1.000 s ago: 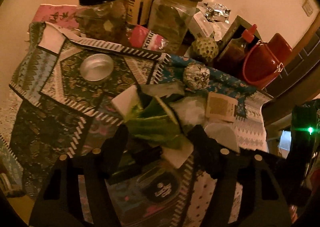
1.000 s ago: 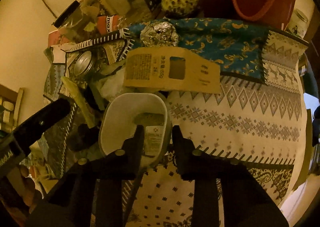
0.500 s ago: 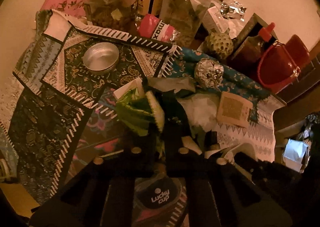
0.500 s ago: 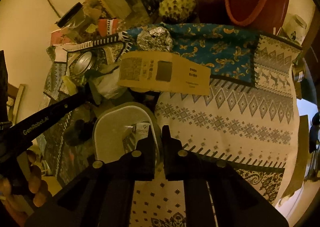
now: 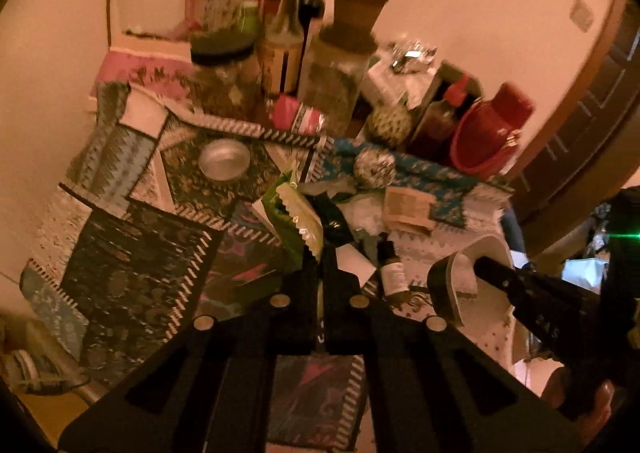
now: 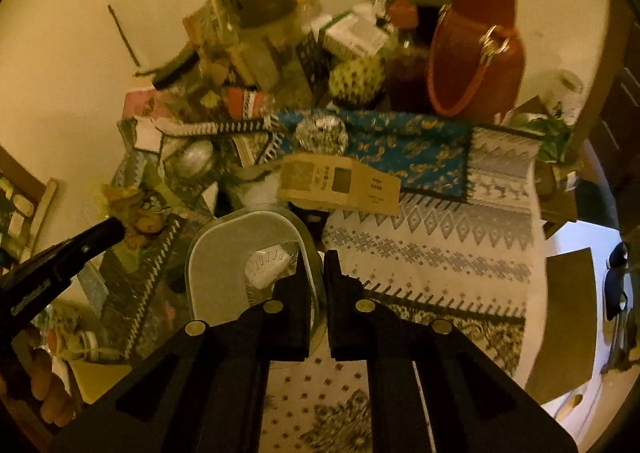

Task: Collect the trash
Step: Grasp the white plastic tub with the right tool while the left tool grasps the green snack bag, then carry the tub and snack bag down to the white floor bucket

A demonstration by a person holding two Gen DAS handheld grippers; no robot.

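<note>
Left wrist view: the left tongs (image 5: 320,253) are clamped on a crinkled green plastic wrapper (image 5: 294,209), lifted above the tabletop's middle. The right tongs (image 6: 318,265) grip the rim of a white plastic tub (image 6: 224,265) near the tabletop's front edge.

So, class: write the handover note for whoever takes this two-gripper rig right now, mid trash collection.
Left gripper: shut on the green wrapper, lifted above the cloth.
Right gripper: shut on the rim of the white plastic tray.
Done: one wrapper and the tray are in hand.
Left on the table: foil ball, brown cardboard sleeve, crumpled white plastic, small dark bottle. No bin in view.
</note>
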